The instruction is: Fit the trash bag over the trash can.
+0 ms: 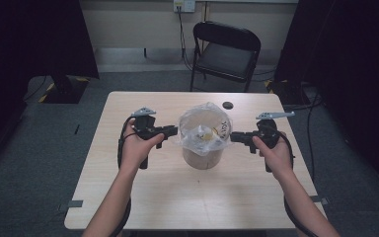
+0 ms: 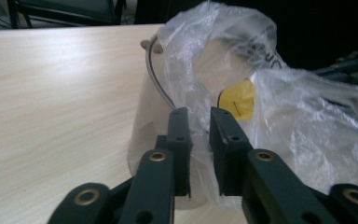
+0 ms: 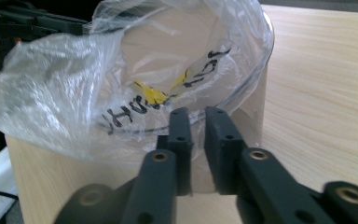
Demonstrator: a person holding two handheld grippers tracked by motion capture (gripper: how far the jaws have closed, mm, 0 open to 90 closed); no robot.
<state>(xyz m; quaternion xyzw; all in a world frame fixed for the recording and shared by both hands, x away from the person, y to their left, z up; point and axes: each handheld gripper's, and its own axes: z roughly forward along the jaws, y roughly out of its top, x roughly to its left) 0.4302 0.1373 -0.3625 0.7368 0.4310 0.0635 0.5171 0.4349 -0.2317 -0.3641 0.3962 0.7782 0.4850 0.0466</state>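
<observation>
Left gripper view has the left gripper (image 2: 199, 116) at lower centre, jaws nearly together and pinching the clear plastic bag (image 2: 279, 107). Right gripper (image 3: 196, 116) pinches the opposite edge the same way, likely to stretch the bag's mouth over the bucket (image 1: 202, 157). At table (image 1: 143, 197) centre, the bucket stands upright, long axis vertical, mouth upward.

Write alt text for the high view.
A person's two hands each pinch an edge of a clear plastic bag lining a round bin with the left hand-held gripper and right hand-held gripper, on a table.
</observation>
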